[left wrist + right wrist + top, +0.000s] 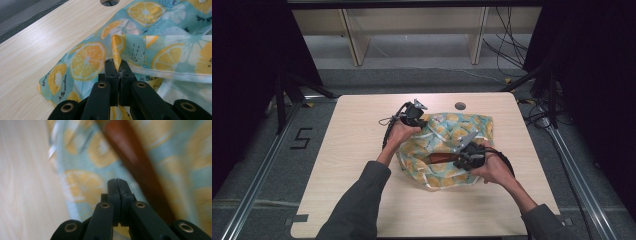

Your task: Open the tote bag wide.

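A teal cloth printed with orange and lemon slices lies bunched on the right half of the wooden table. My left gripper is at the cloth's far left edge, and in the left gripper view it is shut on a raised fold of the cloth. My right gripper is over the cloth's near side, beside a long reddish-brown object lying in an opening of the fabric. In the blurred right gripper view its jaws are pressed together over the cloth, left of the brown object, with nothing seen pinched.
A round cable hole sits in the table just beyond the cloth, also at the top of the left gripper view. Bare tabletop stretches to the left and toward the near edge. Cables and black frame legs stand on the floor beyond the table.
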The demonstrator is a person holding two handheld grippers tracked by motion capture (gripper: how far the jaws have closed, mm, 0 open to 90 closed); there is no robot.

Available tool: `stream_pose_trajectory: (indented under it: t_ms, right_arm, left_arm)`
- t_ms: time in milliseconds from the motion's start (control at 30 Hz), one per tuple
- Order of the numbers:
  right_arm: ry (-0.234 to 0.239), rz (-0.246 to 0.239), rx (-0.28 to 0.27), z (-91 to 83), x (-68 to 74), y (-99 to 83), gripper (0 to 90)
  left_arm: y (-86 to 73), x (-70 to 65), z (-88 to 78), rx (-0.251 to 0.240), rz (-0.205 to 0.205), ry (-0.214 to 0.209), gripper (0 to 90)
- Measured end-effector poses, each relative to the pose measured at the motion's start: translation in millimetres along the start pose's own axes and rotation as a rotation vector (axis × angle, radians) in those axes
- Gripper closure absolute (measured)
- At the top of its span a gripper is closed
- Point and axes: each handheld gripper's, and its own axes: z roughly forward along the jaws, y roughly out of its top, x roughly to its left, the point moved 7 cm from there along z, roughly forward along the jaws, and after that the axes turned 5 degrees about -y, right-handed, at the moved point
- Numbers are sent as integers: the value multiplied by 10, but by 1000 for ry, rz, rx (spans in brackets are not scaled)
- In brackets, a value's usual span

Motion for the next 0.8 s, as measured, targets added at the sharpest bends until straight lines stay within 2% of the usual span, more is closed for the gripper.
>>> stream_pose_trajectory:
  t_ms: [33, 67, 100, 133, 167, 200, 233, 267, 300, 333, 367, 400, 433, 467, 500, 533, 567, 600, 633, 667, 700, 733, 767, 800]
  right_arm:
    - [0, 0, 0, 0, 0, 0, 900]
    - [13, -10, 52, 64, 94, -100, 900]
    - [11, -20, 57, 82, 114, -128, 900]
    - [20, -4, 52, 80, 134, -138, 900]
    - [13, 12, 29, 51, 120, -118, 900]
    - [-5, 15, -21, 5, 67, -66, 900]
    - [-5, 15, -21, 5, 67, -66, 900]
    - [-57, 55, -103, -117, -40, 49, 900]
    - [-57, 55, -103, -117, -40, 49, 900]
    - [-122, 37, -103, -173, -155, 112, 900]
    - [-122, 37, -103, -173, -155, 112, 900]
    - [-138, 9, -74, -121, -216, 134, 900]
    - [-138, 9, -74, -121, -216, 134, 900]
    - [-139, 3, -44, -54, -223, 128, 900]
    - [-139, 3, -44, -54, -223, 128, 900]
    - [-145, 2, -33, -3, -231, 118, 900]
    - [-143, -2, -33, 8, -235, 115, 900]
    - [-148, 4, -33, 15, -229, 114, 900]
    - [-148, 4, -33, 15, -229, 114, 900]
    - [-172, -18, -38, -2, -267, 120, 900]
    - [-173, 2, -33, -13, -264, 117, 900]
    - [-183, -14, -42, -10, -296, 130, 900]
    - [-191, 0, -33, -16, -303, 130, 900]
    - [-191, 0, -33, -16, -303, 130, 900]
  left_arm:
    - [0, 0, 0, 0, 0, 0, 877]
    - [-12, 2, 2, 3, 7, -2, 876]
    - [-12, 2, 2, 3, 7, -2, 875]
    - [-17, -10, -9, -4, -8, -10, 874]
    - [-17, -10, -9, -4, -8, -10, 872]
    - [-20, -38, -28, 0, 4, -15, 867]
    - [-20, -38, -28, 0, 4, -15, 864]
    - [-9, -68, -68, -2, 18, -22, 860]
    - [-9, -68, -68, -2, 18, -22, 857]
    - [0, -75, -94, -5, 20, -23, 852]
    - [11, -85, -118, -13, 11, -25, 852]
    - [38, -106, -198, -26, 1, -34, 812]
    - [38, -106, -198, -26, 1, -34, 771]
    - [57, -145, -327, -49, -22, -52, 728]
    - [57, -145, -327, -49, -22, -52, 686]
    - [31, -196, -483, -33, 3, -35, 650]
    - [10, -246, -561, -31, 21, -39, 638]
    - [-19, -292, -646, -28, 27, -45, 616]
    - [-19, -292, -646, -28, 27, -45, 600]
    - [-70, -383, -784, -47, 27, -63, 590]
    - [-70, -383, -784, -47, 27, -63, 585]
    - [-142, -521, -851, -35, 66, -87, 581]
    - [-142, -521, -851, -35, 66, -87, 574]
    - [-186, -609, -841, -15, 99, -99, 574]
